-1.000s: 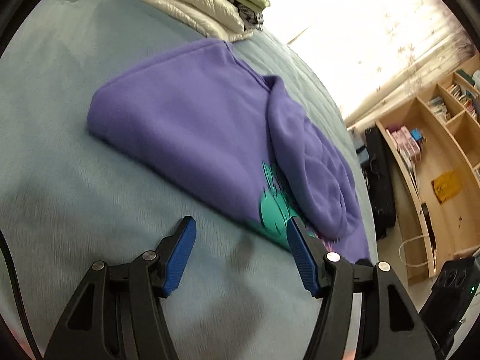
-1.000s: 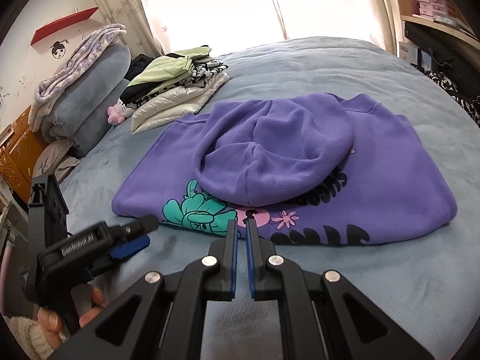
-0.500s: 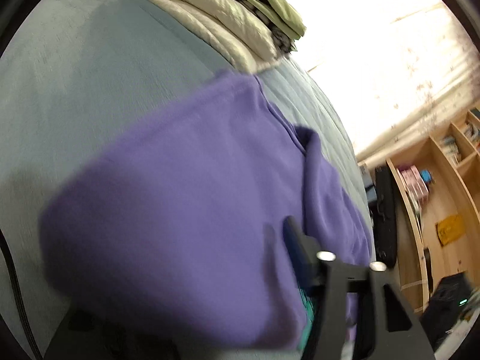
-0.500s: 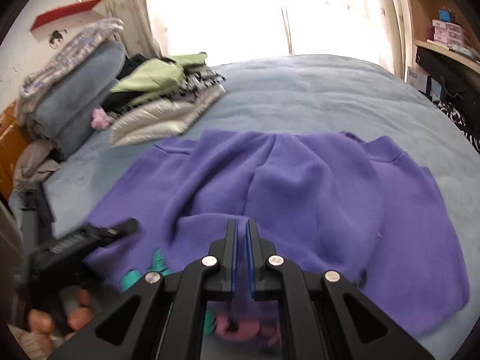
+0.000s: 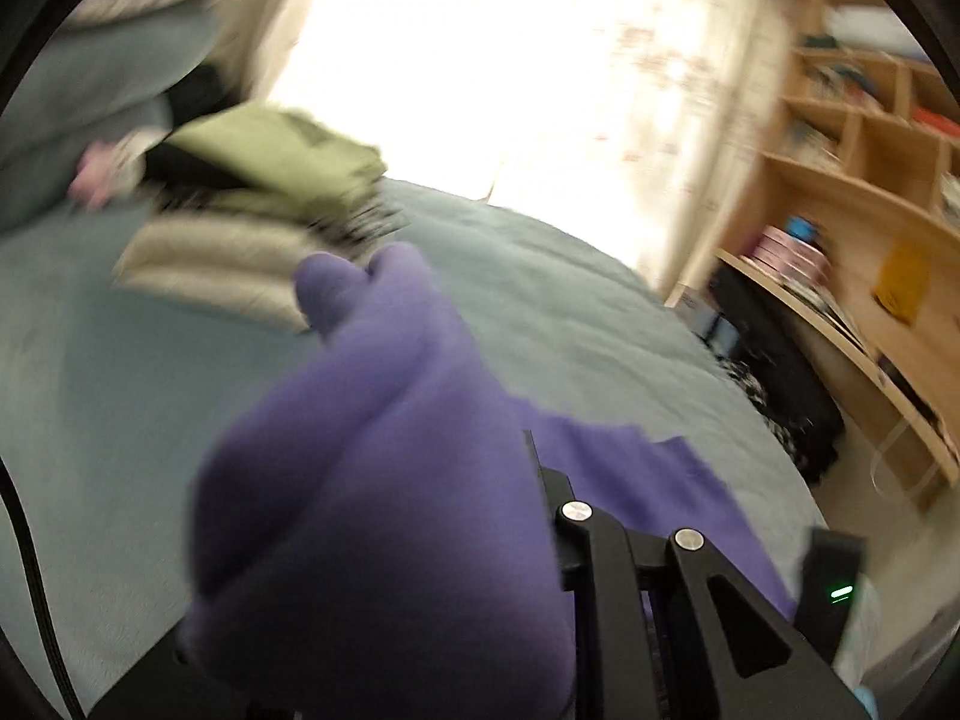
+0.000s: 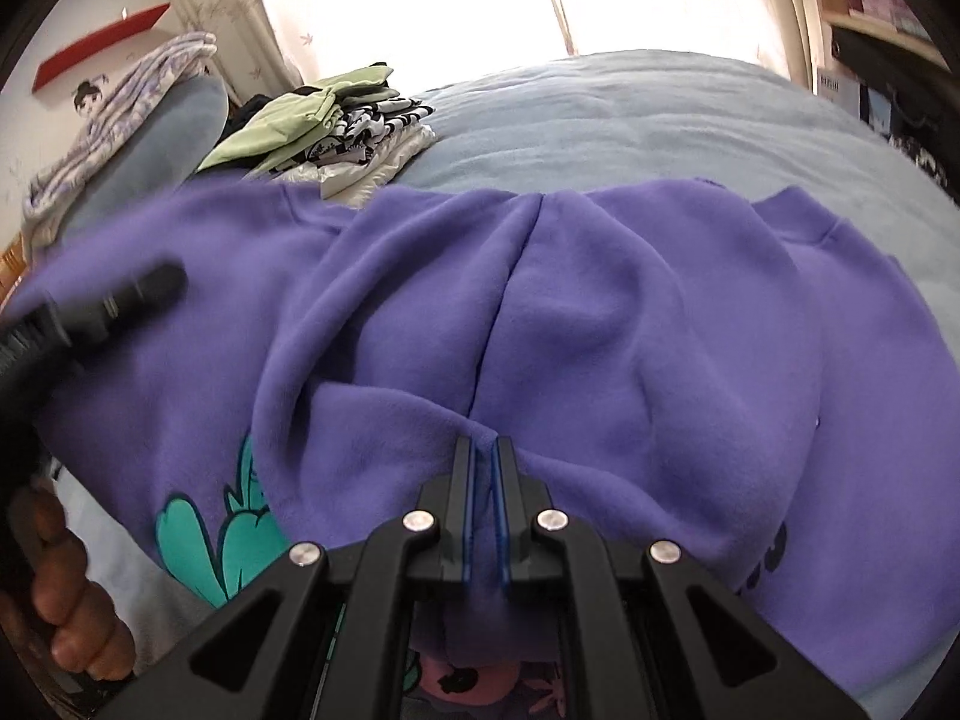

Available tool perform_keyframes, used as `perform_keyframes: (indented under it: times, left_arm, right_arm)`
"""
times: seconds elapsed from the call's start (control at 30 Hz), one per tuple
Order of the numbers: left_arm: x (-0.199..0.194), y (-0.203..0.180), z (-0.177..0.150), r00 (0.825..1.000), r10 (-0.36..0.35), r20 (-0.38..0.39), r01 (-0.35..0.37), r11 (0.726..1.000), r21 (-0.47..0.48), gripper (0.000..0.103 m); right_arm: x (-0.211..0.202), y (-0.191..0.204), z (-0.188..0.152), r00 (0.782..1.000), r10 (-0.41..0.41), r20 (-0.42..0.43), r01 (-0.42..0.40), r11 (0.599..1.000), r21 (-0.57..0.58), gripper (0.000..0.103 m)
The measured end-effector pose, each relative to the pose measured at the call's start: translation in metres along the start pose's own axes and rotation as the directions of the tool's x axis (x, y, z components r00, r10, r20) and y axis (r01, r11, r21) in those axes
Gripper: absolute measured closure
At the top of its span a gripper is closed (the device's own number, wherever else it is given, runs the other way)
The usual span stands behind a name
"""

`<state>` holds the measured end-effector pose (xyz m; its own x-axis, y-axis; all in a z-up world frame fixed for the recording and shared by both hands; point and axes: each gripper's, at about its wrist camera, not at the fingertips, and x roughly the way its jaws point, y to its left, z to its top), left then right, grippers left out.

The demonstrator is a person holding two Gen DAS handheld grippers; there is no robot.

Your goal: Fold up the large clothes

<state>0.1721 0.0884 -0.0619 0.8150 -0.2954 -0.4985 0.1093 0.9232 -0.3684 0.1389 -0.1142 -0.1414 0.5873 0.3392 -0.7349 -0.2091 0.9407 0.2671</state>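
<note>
we see the purple hoodie (image 6: 600,324) spread across the blue-grey bedspread (image 6: 630,114), its hood bunched in soft folds over the body and a teal printed figure (image 6: 204,534) showing at the near left edge, with a pink print just under the right gripper's frame. the right gripper (image 6: 485,450) sits low over the near edge of the hood, its blue-padded jaws drawn almost together with only a thin slit between them; the fabric meets the tips, but we cannot tell whether any of it is actually pinched. in the left wrist view a thick bundle of the same hoodie (image 5: 384,480) rises up in front of the lens and covers the left gripper (image 5: 528,480) so that only its right-hand finger and linkage show; the cloth looks draped over and held there, yet the gap between the jaws is hidden, so we cannot tell how far they stand apart. that view is heavily blurred. in the right wrist view the left gripper's dark body (image 6: 90,312) lies over the hoodie's left side, with the person's fingers (image 6: 66,612) wrapped round the handle below it. beyond the hoodie, a stack of folded clothes (image 6: 324,120) with a green garment on top rests on the bed, beside rolled bedding (image 6: 120,120) near the wall. wooden shelves (image 5: 852,192) stand to the right by the bright curtained window (image 5: 480,48).
</note>
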Motion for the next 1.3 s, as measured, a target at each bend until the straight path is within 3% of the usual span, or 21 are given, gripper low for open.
perform_keyframes:
  times: [0.17, 0.37, 0.47, 0.53, 0.7, 0.8, 0.9, 0.93, 1.03, 1.1, 1.2, 1.3]
  left_arm:
    - [0.007, -0.079, 0.013, 0.995, -0.095, -0.008, 0.095, 0.984, 0.147, 0.088]
    - [0.020, -0.168, 0.000, 0.984, -0.166, -0.068, 0.180, 0.926, 0.332, 0.088]
    - [0.035, -0.202, -0.020, 0.976, -0.166, -0.143, 0.210, 0.895, 0.394, 0.088]
    - [0.052, -0.226, -0.040, 0.968, -0.150, -0.202, 0.226, 0.868, 0.442, 0.088]
    - [0.097, -0.262, -0.103, 0.943, -0.048, -0.330, 0.237, 0.794, 0.560, 0.087]
    - [0.116, -0.267, -0.132, 0.929, 0.024, -0.369, 0.221, 0.764, 0.606, 0.087]
    - [0.110, -0.270, -0.138, 0.942, 0.033, -0.334, 0.203, 0.737, 0.645, 0.084]
    - [0.108, -0.272, -0.137, 0.943, 0.035, -0.330, 0.201, 0.731, 0.652, 0.083]
    - [0.105, -0.275, -0.128, 0.937, 0.016, -0.348, 0.226, 0.734, 0.640, 0.064]
    - [0.103, -0.276, -0.119, 0.930, -0.010, -0.366, 0.254, 0.740, 0.623, 0.047]
    - [0.093, -0.276, -0.116, 0.928, -0.041, -0.369, 0.277, 0.739, 0.615, 0.039]
    - [0.079, -0.275, -0.113, 0.912, -0.081, -0.402, 0.326, 0.737, 0.592, 0.036]
  right_arm:
    - [-0.008, -0.028, 0.002, 0.993, 0.116, -0.030, -0.112, 0.986, 0.124, 0.098]
    - [-0.045, -0.085, -0.005, 0.962, 0.268, -0.047, -0.241, 0.920, 0.308, 0.098]
    - [-0.084, -0.126, -0.016, 0.980, 0.199, 0.014, -0.190, 0.912, 0.365, 0.097]
    - [-0.113, -0.157, -0.026, 0.993, 0.102, 0.066, -0.121, 0.903, 0.412, 0.097]
    - [-0.160, -0.215, -0.053, 0.988, -0.068, 0.135, -0.010, 0.861, 0.508, 0.097]
    - [-0.163, -0.232, -0.068, 0.987, -0.106, 0.117, 0.025, 0.838, 0.545, 0.097]
    - [-0.159, -0.241, -0.076, 0.991, -0.091, 0.098, 0.019, 0.820, 0.572, 0.097]
    - [-0.155, -0.238, -0.074, 0.991, -0.088, 0.097, 0.017, 0.822, 0.570, 0.097]
    - [-0.156, -0.236, -0.074, 0.991, -0.085, 0.099, 0.016, 0.831, 0.557, 0.097]
    - [-0.157, -0.236, -0.072, 0.991, -0.084, 0.104, 0.013, 0.834, 0.552, 0.097]
    - [-0.161, -0.238, -0.073, 0.991, -0.078, 0.109, 0.006, 0.839, 0.545, 0.097]
    - [-0.164, -0.239, -0.069, 0.991, -0.077, 0.109, 0.007, 0.846, 0.534, 0.097]
